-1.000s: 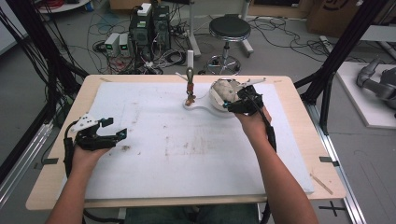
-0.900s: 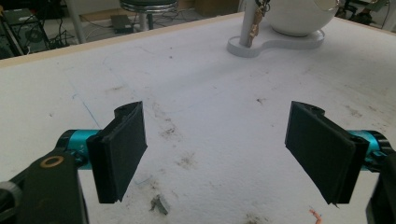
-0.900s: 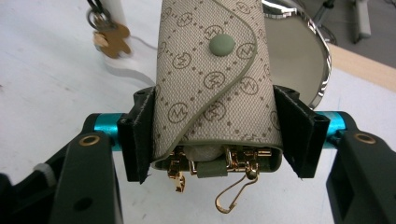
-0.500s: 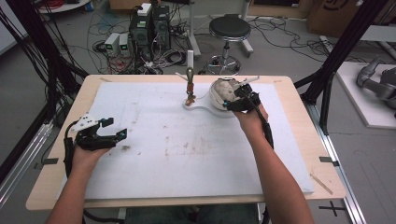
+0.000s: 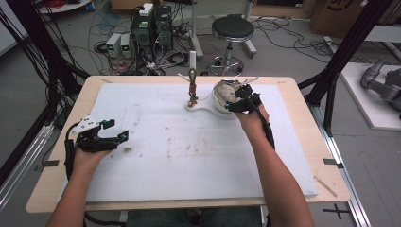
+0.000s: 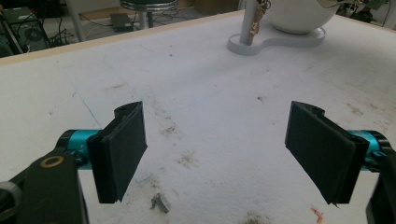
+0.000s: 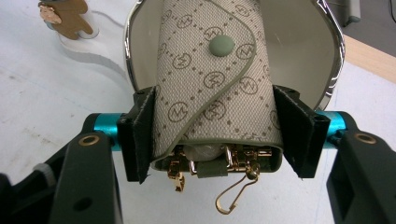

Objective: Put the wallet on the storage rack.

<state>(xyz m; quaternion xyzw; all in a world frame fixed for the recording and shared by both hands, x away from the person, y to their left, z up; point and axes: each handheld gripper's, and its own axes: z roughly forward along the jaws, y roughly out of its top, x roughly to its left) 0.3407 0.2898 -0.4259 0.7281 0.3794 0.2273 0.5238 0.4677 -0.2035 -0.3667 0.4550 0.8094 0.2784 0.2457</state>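
Right gripper (image 7: 217, 135): jaws clamped on both sides of key pouch (image 7: 215, 79), lying in white bowl (image 7: 322, 56), probably for lifting out. Left gripper (image 6: 224, 149): jaws wide open, empty, waiting over counter (image 6: 210, 93).

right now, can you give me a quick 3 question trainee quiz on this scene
1. True or false: the left gripper is shut on something.
2. What does the right gripper hold? A) beige monogram key pouch with gold clips B) a metal spoon C) nothing
3. The pouch sits partly inside the white round ____.

Key: 1 false, its jaws stand wide apart over the white foam mat. 2 A. 3 bowl.
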